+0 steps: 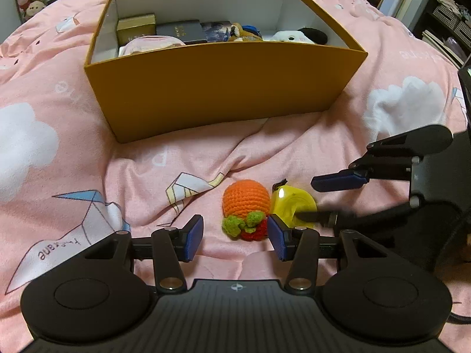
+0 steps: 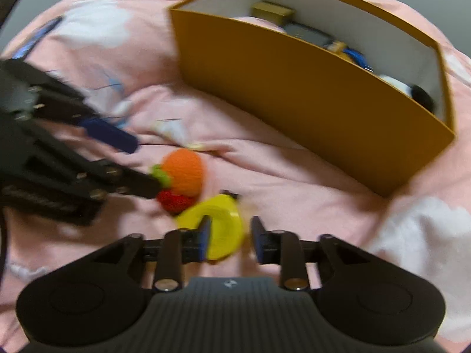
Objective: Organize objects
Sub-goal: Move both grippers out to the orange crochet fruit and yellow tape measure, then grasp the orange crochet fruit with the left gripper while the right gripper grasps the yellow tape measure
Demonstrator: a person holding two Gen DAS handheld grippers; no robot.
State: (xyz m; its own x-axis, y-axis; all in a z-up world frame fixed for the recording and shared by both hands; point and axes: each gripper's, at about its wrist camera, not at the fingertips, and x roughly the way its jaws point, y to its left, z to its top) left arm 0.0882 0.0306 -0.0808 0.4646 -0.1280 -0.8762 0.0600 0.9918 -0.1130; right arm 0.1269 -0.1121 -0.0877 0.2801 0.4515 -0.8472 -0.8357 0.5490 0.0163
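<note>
Both grippers hang low over a pink quilt (image 1: 123,158), pointing steeply down at two small things lying side by side. Left gripper (image 1: 235,236) stands moderately open; its right pad is against a crocheted orange-and-red fruit toy (image 1: 245,203) and its left pad is well clear, so nothing is held. Right gripper (image 2: 231,236) is narrower and straddles a yellow tape measure (image 2: 222,232). That view is blurred, so its pads may be touching the case or just short of it.

Behind them, further away, sits an open mustard cardboard box (image 1: 217,88) already holding small boxes and plush toys.

Risks: the toy and tape measure touch, and the two grippers crowd together, so closing one could knock the other's target aside. The smooth round case could squirt out of a shallow pinch. Soft bedding gives underneath, which may spoil either grasp.
</note>
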